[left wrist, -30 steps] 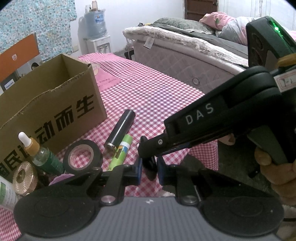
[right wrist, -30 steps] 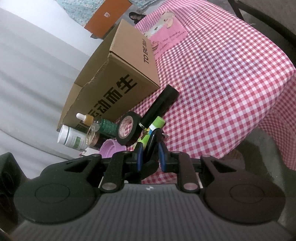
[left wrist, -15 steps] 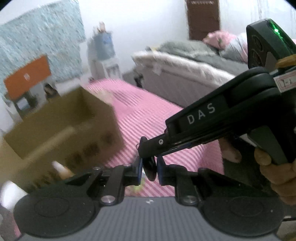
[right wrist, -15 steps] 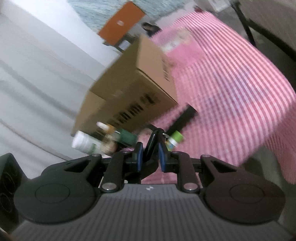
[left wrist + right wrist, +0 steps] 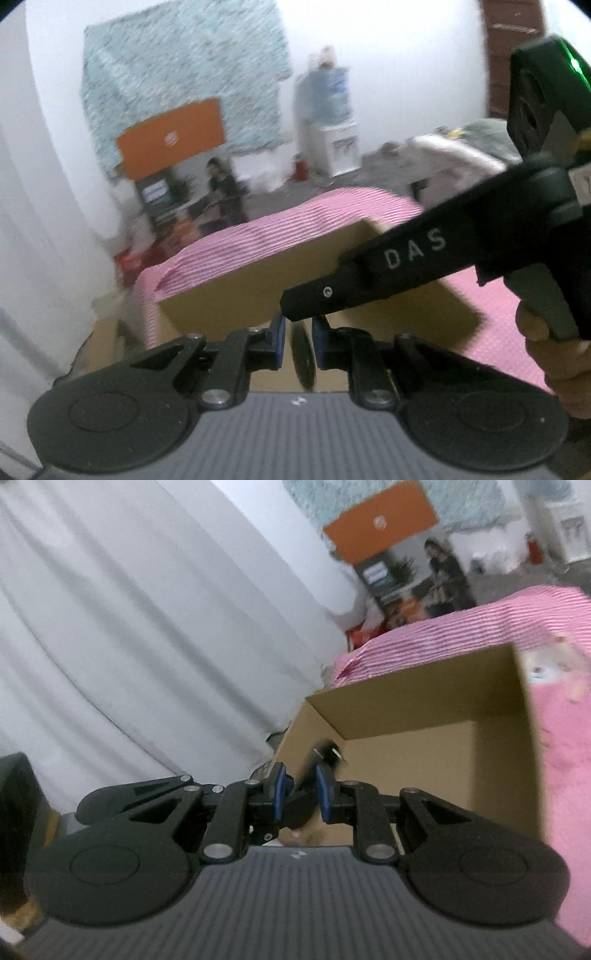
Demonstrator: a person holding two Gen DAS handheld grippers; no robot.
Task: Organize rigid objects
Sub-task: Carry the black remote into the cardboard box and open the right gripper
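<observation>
A small black clip-like object [image 5: 325,751] is pinched between the blue pads of my right gripper [image 5: 300,786], which is shut on it. In the left wrist view the same black piece [image 5: 303,358] sits between the pads of my left gripper [image 5: 299,332], also shut on it. The right gripper [image 5: 295,308] comes in from the right and meets the left one tip to tip. Both hang over the open cardboard box [image 5: 424,686], whose brown inside shows nothing in it. The box [image 5: 258,288] stands on the pink checked tablecloth [image 5: 565,757]. A hand [image 5: 546,354] holds the right gripper.
A white curtain [image 5: 147,627] hangs close on the left. Beyond the table stand an orange-topped poster [image 5: 173,136], a water dispenser [image 5: 328,122] and a bed [image 5: 461,151]. Both views are motion-blurred.
Both grippers have risen together with the black object, from beside the bottles, tape roll and tubes at the box's front to above its opening. Those items have dropped out of view.
</observation>
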